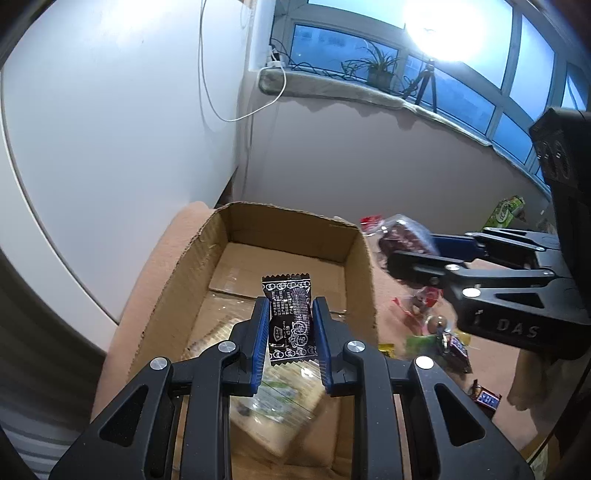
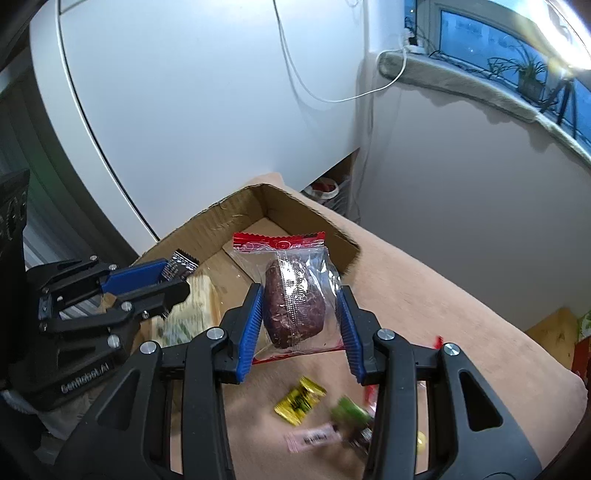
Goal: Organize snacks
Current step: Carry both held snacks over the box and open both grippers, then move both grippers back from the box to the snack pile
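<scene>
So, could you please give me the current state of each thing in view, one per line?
Left claw: shut on black sachet, held over the box.
Right claw: shut on clear packet, near the box's edge.
Box: open, a pale wrapped pack lying inside.
Yellow candy: loose on the cloth.
Snickers bar: lying on the cloth, wrapped.

Both fisheye views bend straight lines into curves, with dark vignetted corners. A lamp (image 1: 441, 27) by the blue dusk window (image 1: 332, 42) blows out to white glare, and in the right wrist view flares at the top right edge. The room is coolly, evenly lit. Loose candies (image 2: 325, 421) on the tabletop (image 2: 443, 314) smear with motion blur.
</scene>
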Demonstrator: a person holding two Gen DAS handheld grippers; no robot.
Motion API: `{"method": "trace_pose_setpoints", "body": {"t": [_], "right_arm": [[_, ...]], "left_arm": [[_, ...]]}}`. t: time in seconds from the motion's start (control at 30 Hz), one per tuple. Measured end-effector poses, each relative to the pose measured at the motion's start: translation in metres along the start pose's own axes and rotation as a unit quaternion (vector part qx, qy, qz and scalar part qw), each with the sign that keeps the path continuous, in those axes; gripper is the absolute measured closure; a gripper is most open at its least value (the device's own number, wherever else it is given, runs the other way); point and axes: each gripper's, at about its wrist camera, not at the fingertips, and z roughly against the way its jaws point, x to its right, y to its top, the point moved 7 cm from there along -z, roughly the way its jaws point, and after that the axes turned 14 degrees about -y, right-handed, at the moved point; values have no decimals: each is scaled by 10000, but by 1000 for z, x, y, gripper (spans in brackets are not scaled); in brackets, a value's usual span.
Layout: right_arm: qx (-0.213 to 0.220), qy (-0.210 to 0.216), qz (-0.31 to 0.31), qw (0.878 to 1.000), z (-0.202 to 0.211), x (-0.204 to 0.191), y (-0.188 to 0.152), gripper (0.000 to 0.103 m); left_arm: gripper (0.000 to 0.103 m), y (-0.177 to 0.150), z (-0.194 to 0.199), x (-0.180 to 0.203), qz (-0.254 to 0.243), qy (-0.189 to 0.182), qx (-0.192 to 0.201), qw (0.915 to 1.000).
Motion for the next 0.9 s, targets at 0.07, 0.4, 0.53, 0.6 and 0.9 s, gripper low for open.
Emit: {"method": "trace_pose_setpoints", "body": {"t": [0.07,0.4,0.53,0.6,0.9], "right_arm": [[-54,32,9,10000,-8,-6,2,61],[-184,120,11,9998,-28,-13,7,61],[-214,132,29,9997,-29,-13,7,51],[-177,96,31,9998,-27,-12,8,40],[-12,41,28,10000,-4,-5,7,40]], "left_arm": [[81,1,-3,-4,26,22,-18,10000],[81,-4,-11,-17,159,52,-113,9998],[80,-4,-12,-21,200,79,-133,9997],[74,-3,-12,-22,238,87,-141,9996],[71,-3,3,-16,235,103,17,9997]]}}
